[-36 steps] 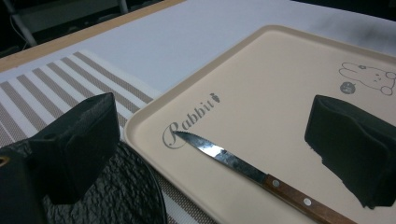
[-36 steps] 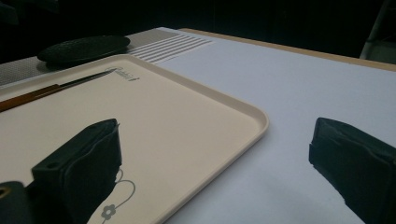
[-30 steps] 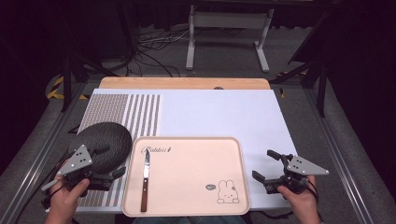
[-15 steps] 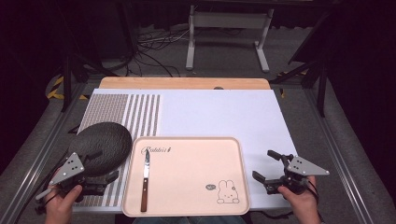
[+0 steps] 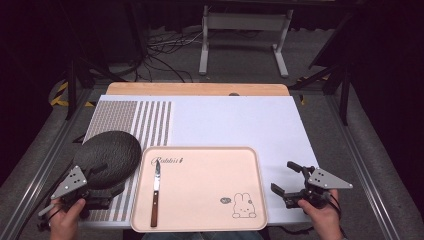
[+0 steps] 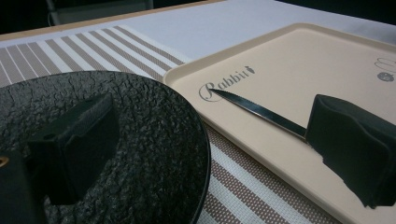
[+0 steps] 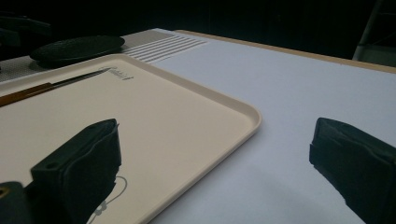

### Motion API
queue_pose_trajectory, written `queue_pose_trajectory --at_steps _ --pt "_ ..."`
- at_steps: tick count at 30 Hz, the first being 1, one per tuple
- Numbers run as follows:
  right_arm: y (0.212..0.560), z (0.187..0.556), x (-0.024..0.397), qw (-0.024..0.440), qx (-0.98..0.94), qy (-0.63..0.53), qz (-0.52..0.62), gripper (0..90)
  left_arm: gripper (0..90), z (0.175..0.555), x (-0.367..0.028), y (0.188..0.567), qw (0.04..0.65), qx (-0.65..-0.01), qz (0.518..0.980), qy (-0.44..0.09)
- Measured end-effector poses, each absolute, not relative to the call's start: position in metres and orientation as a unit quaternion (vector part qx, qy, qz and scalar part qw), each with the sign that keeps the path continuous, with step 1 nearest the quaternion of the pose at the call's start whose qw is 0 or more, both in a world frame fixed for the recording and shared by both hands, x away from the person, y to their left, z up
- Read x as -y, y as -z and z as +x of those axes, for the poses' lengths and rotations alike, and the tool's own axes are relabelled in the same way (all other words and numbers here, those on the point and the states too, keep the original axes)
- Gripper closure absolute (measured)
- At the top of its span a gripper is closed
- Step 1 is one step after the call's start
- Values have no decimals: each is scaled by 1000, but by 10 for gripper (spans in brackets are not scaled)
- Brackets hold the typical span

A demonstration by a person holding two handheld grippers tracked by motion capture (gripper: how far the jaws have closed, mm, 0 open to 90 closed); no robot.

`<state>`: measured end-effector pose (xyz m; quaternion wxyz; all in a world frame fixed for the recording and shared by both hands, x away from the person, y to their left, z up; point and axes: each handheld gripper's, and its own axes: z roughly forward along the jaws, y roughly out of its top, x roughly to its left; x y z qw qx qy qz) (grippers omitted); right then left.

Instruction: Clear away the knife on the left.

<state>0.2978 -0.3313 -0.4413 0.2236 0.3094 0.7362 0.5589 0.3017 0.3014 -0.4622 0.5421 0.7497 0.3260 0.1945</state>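
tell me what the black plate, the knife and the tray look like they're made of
Black plate: matte, pebbled surface, probably stoneware or textured melamine; I can't tell which. Knife: shiny, mirror-like blade, likely steel, with a brown handle that looks like wood. Tray: smooth, pale pink, satin sheen and rounded moulded rim, probably plastic.

Left gripper [image 5: 102, 200] fingers apart, right gripper [image 5: 289, 181] likewise
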Motion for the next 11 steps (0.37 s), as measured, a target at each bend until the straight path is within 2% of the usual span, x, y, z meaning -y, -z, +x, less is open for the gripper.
queue_pose_trajectory --at_steps 4,11 --pt "442 298 332 226 -736 -557 312 30 38 301 -300 462 530 -321 756 -209" --pt "442 298 333 228 -734 -558 314 30 35 301 -300 462 534 -325 753 -203"
